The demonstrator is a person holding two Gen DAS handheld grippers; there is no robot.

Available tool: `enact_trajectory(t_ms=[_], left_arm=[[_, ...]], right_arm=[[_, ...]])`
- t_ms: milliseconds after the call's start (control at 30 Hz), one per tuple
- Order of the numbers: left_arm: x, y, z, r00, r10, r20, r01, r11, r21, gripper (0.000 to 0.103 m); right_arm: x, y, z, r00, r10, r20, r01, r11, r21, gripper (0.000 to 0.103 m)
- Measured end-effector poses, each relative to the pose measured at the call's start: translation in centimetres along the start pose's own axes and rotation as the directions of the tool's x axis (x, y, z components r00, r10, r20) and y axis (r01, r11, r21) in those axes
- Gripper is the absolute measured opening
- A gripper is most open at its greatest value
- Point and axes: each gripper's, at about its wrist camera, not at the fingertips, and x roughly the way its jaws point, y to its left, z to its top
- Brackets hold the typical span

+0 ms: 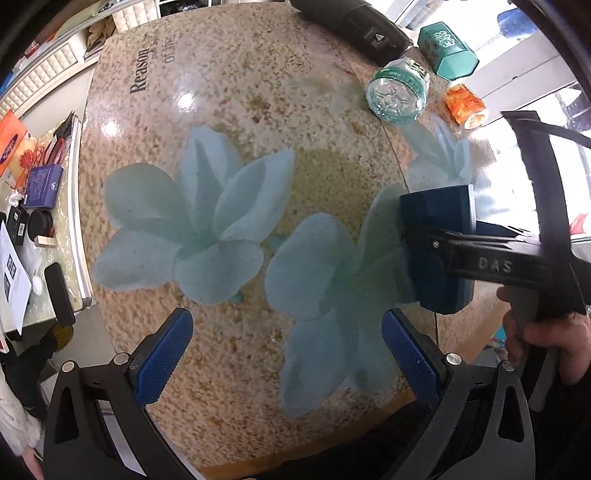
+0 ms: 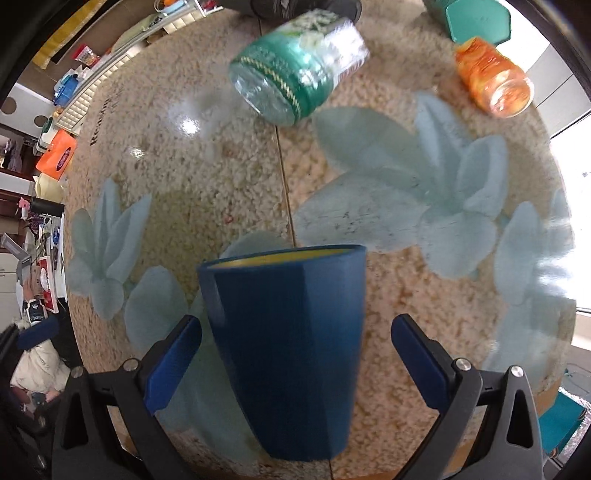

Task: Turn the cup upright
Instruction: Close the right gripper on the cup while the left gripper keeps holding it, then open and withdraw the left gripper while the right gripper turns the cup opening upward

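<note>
The cup (image 2: 288,339) is dark blue with a yellow inside. In the right wrist view it lies between the fingers of my right gripper (image 2: 295,362), its open rim pointing away from the camera. The pads stand wide of its sides and do not touch it. In the left wrist view the cup (image 1: 436,247) is at the right, with the right gripper's black fingers (image 1: 491,258) across it. My left gripper (image 1: 288,362) is open and empty over the flower-printed table (image 1: 229,147).
A green-labelled clear bottle (image 2: 299,66) and an orange jar (image 2: 495,77) lie on their sides at the table's far side. A teal hexagonal box (image 1: 448,50) and a black object (image 1: 354,26) sit beyond them. A cluttered counter (image 1: 33,177) runs along the left.
</note>
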Motion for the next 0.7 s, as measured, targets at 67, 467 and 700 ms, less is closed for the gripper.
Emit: enact_trajectory(t_ms=[67,467,700], left_arm=[[0.0,0.3,-0.1,1.0,-0.001,0.001,0.001,1.0,-0.012,0.103],[-0.5,0.9,-0.8,1.0,-0.014,0.011,0.015,0.999,-0.047,0.103],[-0.7,0.5,-1.0,1.0,-0.006,0.013,0.007,0.999,-0.048,0.103]], right_arm=[[0.5,-0.1,0.3,1.0,-0.005,-0.02,0.005,1.0,0.01,0.102],[1.2,-0.2,-1.2,1.0,0.008,-0.019,-0.008,1.0,-0.003,0.069],[-0.9,-2.0,-1.1,0.997,0.062,0.036,-0.063,0.998,0.009,0.069]])
